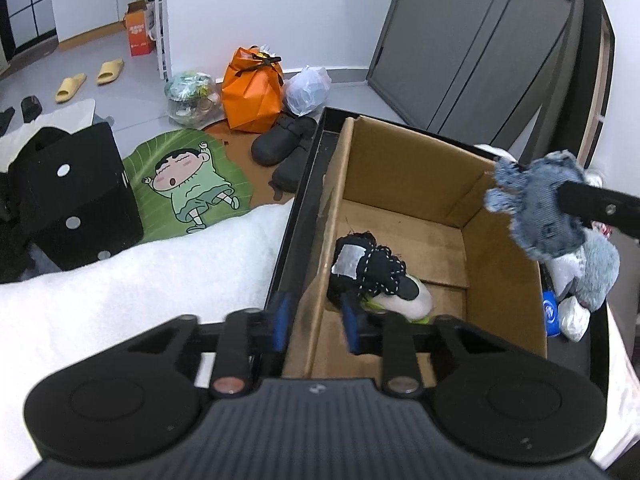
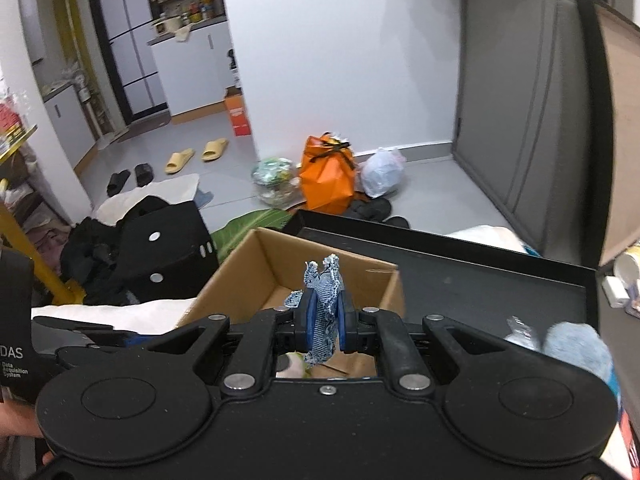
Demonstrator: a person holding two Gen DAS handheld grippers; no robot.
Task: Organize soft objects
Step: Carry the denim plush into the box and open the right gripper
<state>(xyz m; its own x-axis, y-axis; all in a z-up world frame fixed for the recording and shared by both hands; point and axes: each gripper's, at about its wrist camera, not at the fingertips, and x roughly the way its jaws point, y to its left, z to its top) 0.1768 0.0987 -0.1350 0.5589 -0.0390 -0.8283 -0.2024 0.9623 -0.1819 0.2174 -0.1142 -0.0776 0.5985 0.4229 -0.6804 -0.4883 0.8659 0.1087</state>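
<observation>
Far left, a black case with round silver studs (image 1: 72,200) sits on the floor. Beside it lies a green cartoon mat (image 1: 188,184), and a white fluffy blanket (image 1: 140,280) runs in front of both up to the tray. Further back on the floor are yellow slippers (image 1: 90,78) and an orange bag (image 1: 252,88). A black tray (image 1: 304,200) holds an open cardboard box (image 1: 400,168). The left gripper (image 1: 316,318) points down at the box's near left corner. Its blue pads stand only a narrow gap apart, one outside and one inside the left wall. The cardboard is between them, but I cannot tell whether the pads actually press on it. Inside the box, on the floor near the left wall, lies a black stitched soft toy (image 1: 372,272) with a silvery patch. A white and green soft piece (image 1: 416,300) lies touching its right side. The right gripper (image 2: 324,328) has its jaws closed tight on a frayed denim scrap (image 1: 536,208). It holds the scrap in the air over the box's right wall, the cloth sticking up past the pads. Right of the box, in the tray, a grey-blue plush toy (image 1: 592,276) lies against the box's outer wall. A small white bundle (image 1: 574,318) and a blue packet (image 1: 550,312) sit just below it.
</observation>
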